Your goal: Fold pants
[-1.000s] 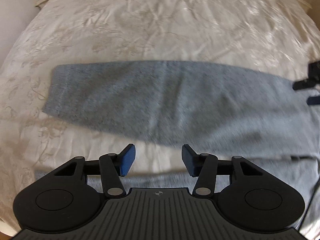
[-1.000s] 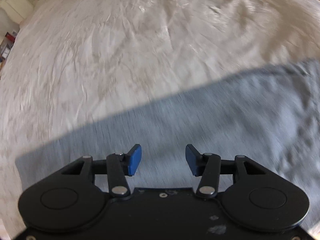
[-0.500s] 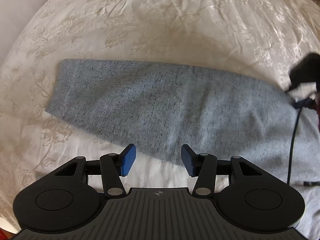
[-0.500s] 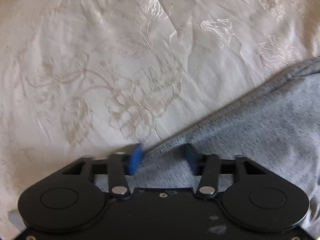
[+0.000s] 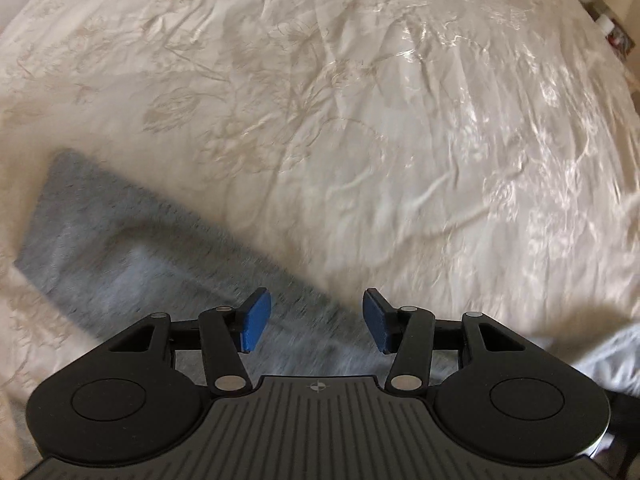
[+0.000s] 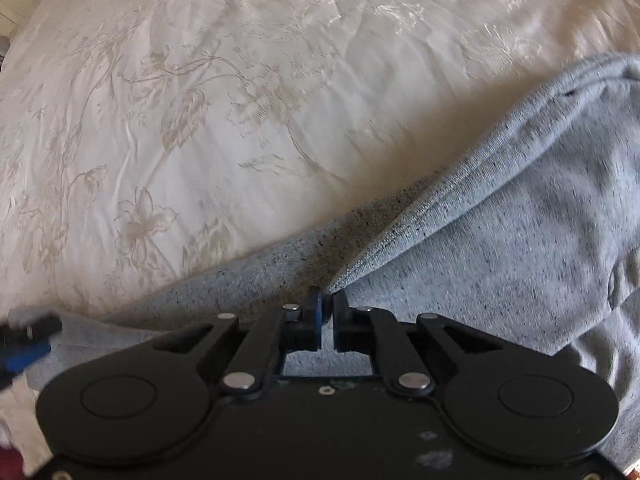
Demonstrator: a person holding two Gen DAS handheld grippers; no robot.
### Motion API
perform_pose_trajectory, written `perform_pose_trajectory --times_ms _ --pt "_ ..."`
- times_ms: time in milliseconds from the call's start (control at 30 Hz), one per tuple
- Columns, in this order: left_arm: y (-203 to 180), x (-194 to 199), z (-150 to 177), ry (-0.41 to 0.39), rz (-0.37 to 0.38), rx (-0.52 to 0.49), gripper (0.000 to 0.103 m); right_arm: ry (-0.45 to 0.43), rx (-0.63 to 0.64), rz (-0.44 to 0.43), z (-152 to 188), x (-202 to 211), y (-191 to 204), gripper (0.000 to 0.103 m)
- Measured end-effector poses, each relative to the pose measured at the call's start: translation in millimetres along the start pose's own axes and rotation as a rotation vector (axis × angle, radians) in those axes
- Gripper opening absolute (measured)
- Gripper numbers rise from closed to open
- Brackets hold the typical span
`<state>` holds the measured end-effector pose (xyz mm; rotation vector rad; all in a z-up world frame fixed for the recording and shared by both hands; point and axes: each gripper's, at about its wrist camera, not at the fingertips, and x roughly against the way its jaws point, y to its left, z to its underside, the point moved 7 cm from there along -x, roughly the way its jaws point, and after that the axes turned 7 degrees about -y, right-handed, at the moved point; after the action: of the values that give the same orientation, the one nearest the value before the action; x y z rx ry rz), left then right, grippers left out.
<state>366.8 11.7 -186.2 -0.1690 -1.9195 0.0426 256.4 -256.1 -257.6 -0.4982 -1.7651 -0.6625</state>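
On the bed (image 5: 360,120), under a cream flowered cover, the grey pants (image 5: 132,264) lie flat. In my left wrist view one leg runs from its hem at nine o'clock down toward six, passing beneath my left gripper (image 5: 316,320). That gripper's blue pads (image 5: 254,320) stand well apart with nothing pinched between them; the cloth lies below them, blurred, and I cannot tell whether they touch it.

In my right wrist view the pants (image 6: 500,240) fill the frame from three to six o'clock. My right gripper (image 6: 327,304) has just been closing and now pinches a fold of the fabric's edge, which rises as a taut ridge toward two o'clock. At nine o'clock I see a blurred tip of the left gripper (image 6: 28,344) over the pants.
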Motion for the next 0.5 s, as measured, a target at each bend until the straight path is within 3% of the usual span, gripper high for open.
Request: perform_pose_trajectory --times_ms 367,500 --pt "-10 -32 7 0.124 -0.006 0.002 0.050 -0.011 -0.007 -0.031 -12 -7 3 0.006" --pt "-23 -37 12 0.148 0.026 0.008 0.050 -0.005 -0.006 -0.032 -14 -9 6 0.006"
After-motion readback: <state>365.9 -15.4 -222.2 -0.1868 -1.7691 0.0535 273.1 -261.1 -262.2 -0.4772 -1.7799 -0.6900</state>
